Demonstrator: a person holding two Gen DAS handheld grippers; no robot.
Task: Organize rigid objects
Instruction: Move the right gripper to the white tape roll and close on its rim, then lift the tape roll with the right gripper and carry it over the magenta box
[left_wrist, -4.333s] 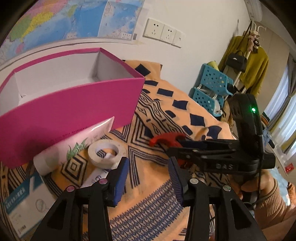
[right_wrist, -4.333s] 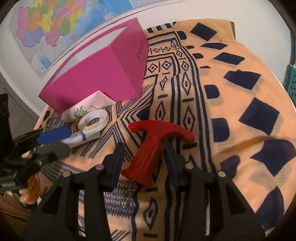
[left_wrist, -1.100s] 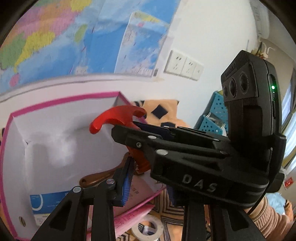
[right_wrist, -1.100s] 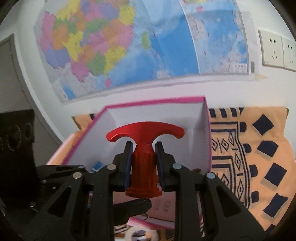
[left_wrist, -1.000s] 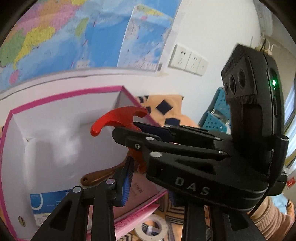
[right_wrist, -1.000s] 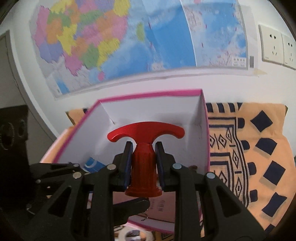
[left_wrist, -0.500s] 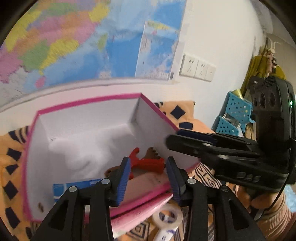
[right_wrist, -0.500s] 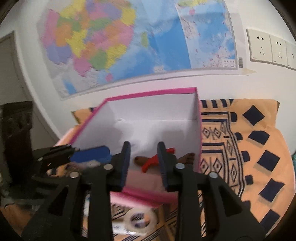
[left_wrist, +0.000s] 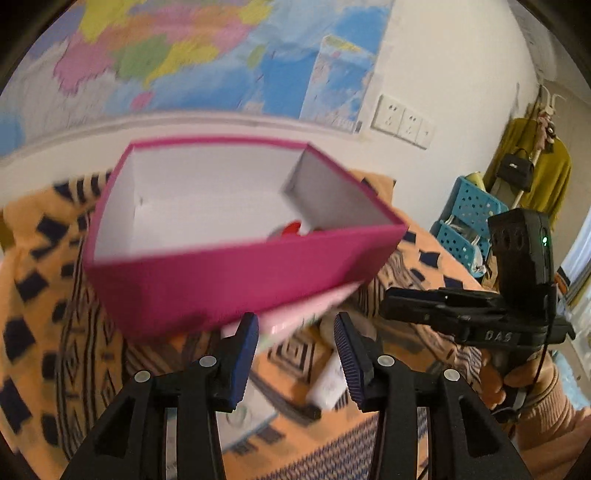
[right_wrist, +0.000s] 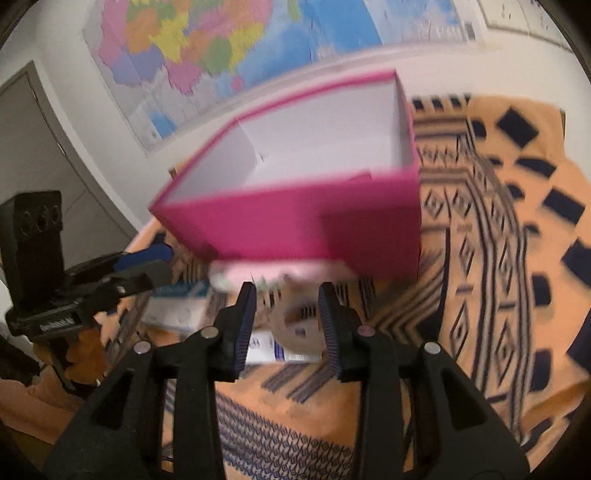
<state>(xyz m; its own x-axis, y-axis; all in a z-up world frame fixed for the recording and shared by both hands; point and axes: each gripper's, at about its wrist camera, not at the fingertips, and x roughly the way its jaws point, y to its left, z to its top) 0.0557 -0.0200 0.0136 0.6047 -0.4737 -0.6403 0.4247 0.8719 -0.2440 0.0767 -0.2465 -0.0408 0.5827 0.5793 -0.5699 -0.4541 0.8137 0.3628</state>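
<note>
Right wrist view: we are lowering both tongs, left (left_wrist: 295, 347) and right (right_wrist: 286, 317), part-open and empty, toward the tape roll (right_wrist: 295, 325) lying just near of the pink box (right_wrist: 295, 221); straddling its rim squarely matters.

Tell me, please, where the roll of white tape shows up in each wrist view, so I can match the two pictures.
Left wrist view: the roll of white tape is only a blurred pale edge beside the right fingertip, under the right corner of the pink box.
Right wrist view: the tape lies low in the middle, seen between the open fingers, just in front of the box.
Shared landmark: the pink box, open side up, on the orange patterned cloth.
</note>
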